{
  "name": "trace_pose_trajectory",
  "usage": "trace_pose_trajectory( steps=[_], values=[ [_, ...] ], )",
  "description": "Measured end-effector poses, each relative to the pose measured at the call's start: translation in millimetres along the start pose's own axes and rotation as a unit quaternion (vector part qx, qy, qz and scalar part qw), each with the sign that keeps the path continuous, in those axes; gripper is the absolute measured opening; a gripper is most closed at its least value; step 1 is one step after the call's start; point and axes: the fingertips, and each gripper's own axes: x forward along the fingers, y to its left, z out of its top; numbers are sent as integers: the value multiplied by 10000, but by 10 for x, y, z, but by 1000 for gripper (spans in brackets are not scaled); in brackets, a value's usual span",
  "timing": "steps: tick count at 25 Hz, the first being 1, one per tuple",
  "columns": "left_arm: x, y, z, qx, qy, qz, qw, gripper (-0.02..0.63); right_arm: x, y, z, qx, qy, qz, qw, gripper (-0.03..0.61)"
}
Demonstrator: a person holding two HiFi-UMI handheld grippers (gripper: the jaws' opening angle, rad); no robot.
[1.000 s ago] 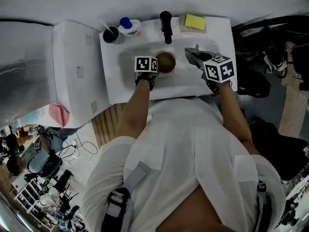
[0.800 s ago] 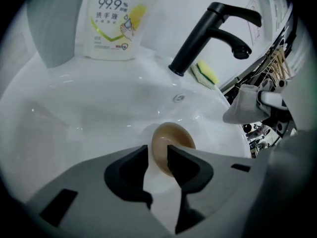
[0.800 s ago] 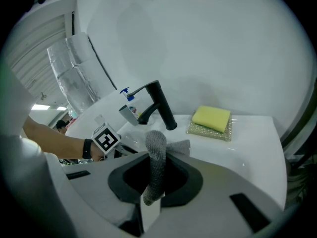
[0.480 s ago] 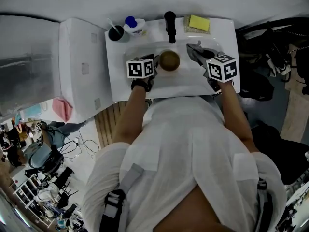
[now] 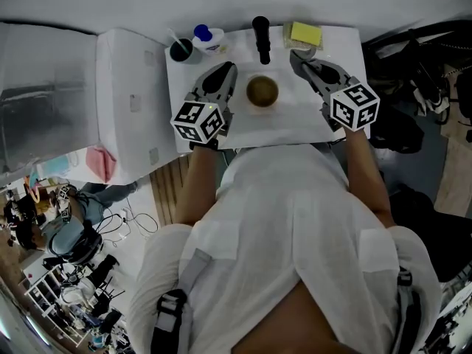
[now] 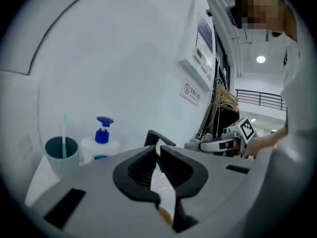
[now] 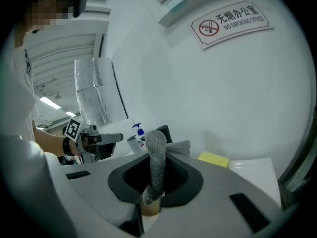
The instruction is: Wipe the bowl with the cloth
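Note:
A brown bowl (image 5: 262, 91) sits in the white sink (image 5: 295, 120), between my two grippers. My left gripper (image 5: 225, 71) is raised to the bowl's left and points at the back wall. In the left gripper view its jaws (image 6: 158, 145) are closing to a thin slit with nothing between them. My right gripper (image 5: 299, 56) hangs to the bowl's right. It is shut on a grey knitted cloth (image 7: 156, 157), which stands up out of the jaws (image 7: 157, 142). Neither gripper touches the bowl.
A black tap (image 5: 259, 39) stands behind the bowl. A yellow sponge (image 5: 302, 33) lies at the back right of the sink. A cup with a toothbrush (image 5: 180, 50) and a blue-pump soap bottle (image 5: 208, 37) stand at the back left. A white cabinet (image 5: 129, 102) adjoins the sink's left.
My left gripper has pulled away from the bowl's left rim, lifted, and its jaws have come together. My right gripper has risen toward the back with the cloth in it.

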Motion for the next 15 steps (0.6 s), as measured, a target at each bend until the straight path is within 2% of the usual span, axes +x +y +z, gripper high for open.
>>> trace_pose_trajectory(
  steps=[4, 8, 11, 15],
  values=[
    [-95, -167, 270, 323, -328, -175, 9988, 34, -119, 12, 241, -320, -526, -23, 9981, 46],
    [-190, -226, 540, 758, -745, -157, 9942, 32, -189, 14, 438, -701, -787, -154, 9943, 40],
    [-243, -219, 667, 798, -994, -134, 9917, 31, -212, 20, 504, -854, -859, -209, 9924, 40],
    [-259, -214, 714, 751, -1112, -127, 9909, 31, -226, 13, 530, -831, -916, -207, 9921, 40]
  ],
)
